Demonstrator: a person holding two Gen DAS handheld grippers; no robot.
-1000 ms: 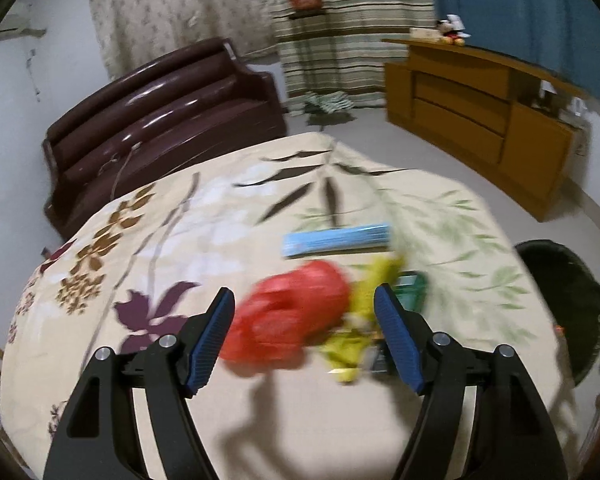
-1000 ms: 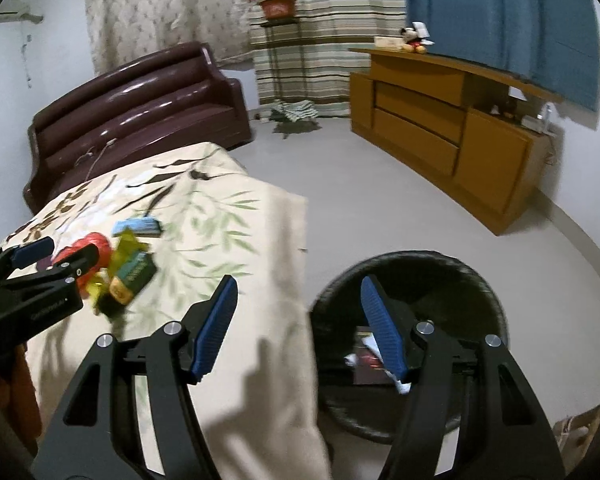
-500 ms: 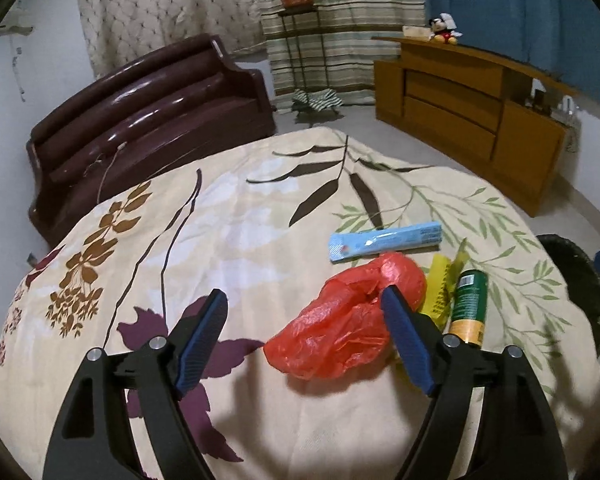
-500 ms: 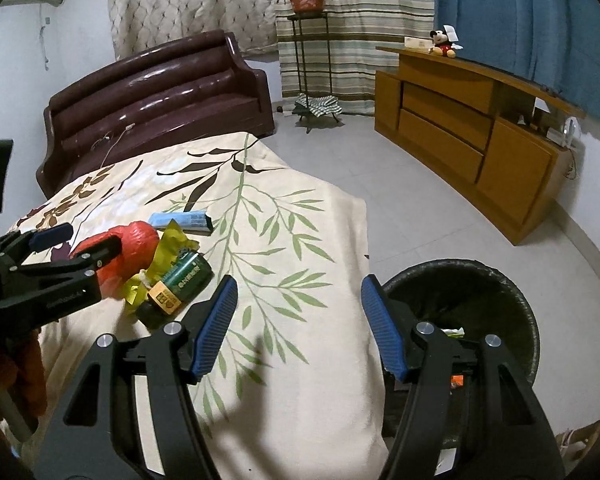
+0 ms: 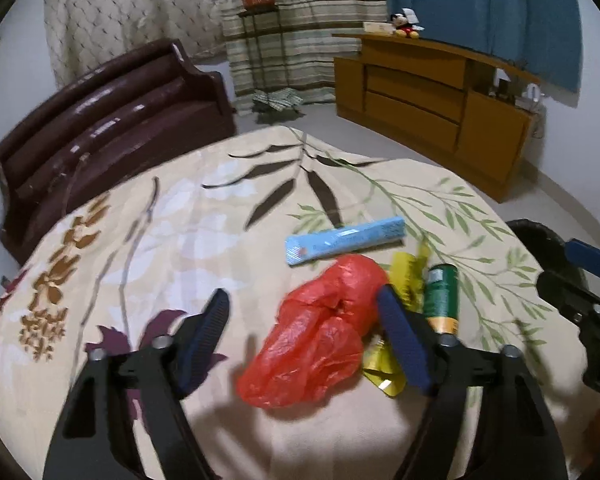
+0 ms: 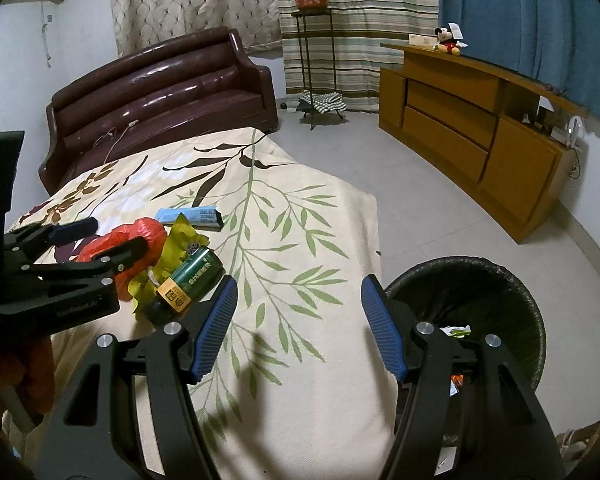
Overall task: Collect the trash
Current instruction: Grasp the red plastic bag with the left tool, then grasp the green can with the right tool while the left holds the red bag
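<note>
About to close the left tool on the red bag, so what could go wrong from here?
1. The left tool, whose jaws have just been closing, stands open around the red bag; thin crumpled plastic may slip out.
2. The yellow wrapper lies against the bag and its right finger, so it may get dragged along.
3. The green can lies on its side nearby; a nudge might roll it off the table.
</note>
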